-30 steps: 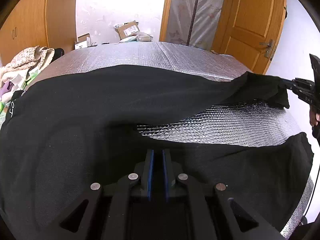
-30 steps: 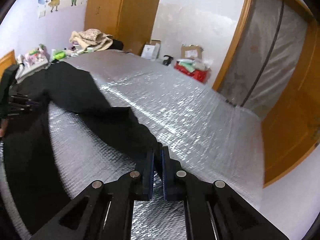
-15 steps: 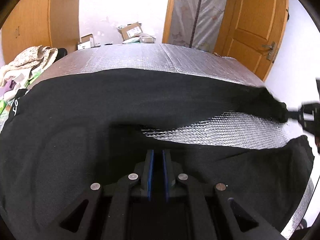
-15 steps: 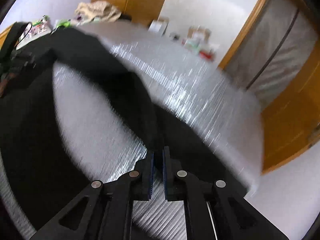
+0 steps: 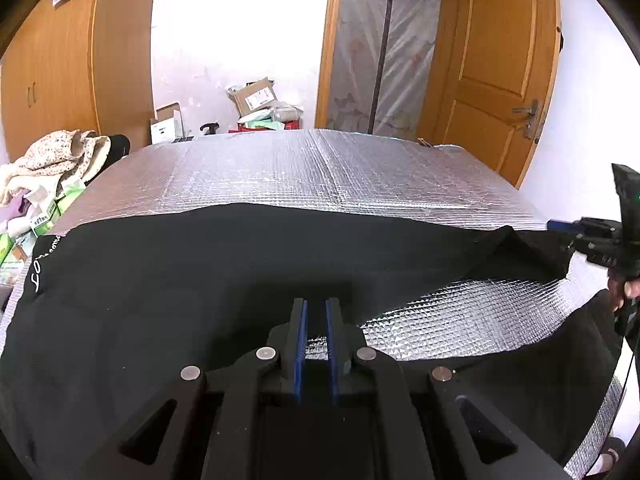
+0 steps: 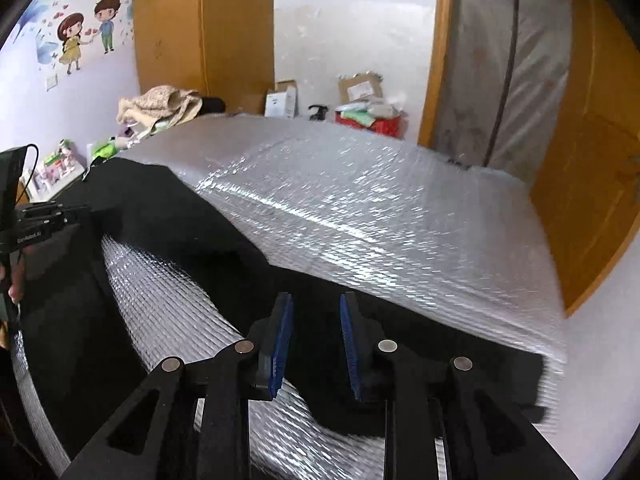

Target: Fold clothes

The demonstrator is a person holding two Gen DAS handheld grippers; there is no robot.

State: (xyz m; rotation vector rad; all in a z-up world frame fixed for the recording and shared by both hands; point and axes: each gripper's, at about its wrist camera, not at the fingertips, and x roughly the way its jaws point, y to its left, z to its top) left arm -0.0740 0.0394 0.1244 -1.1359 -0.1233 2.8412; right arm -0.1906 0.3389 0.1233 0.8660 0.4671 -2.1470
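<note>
Right fingers (image 6: pixel 282 332): spreading apart at lower centre of the right wrist view; black cloth lies under and between them, but the pads are not pressing on it. My judgement is that this is the let-go of a laid-out end, so it is best to open fully before lifting away, or the cloth drags.
Left fingers (image 5: pixel 298 340): nearly together at lower centre of the left wrist view, with a thin slit through which silver foil shows. I cannot tell whether cloth is caught at the tips.
Worktop (image 5: pixel 320 168): covered in silver quilted foil and fills the middle of both views. Its upper half is bare, which leaves room for the fold.
Black garment (image 5: pixel 160 280): spread flat across the lower left and centre of the left wrist view.
Far strip (image 5: pixel 516 248): a long black limb running to the right edge, where the right fingers are releasing its end. It looks slightly rucked near the tip and probably wants smoothing.
Near strip (image 5: pixel 540 368): a second limb at lower right, apart from the first, with a wedge of bare foil (image 5: pixel 460 312) between them.
Next move, as a judgement: bring the two strips edge to edge and keep the cloth taut and low.
White lettering (image 5: pixel 38 268): at the garment's left edge, a handy mark for squaring the fold.
</note>
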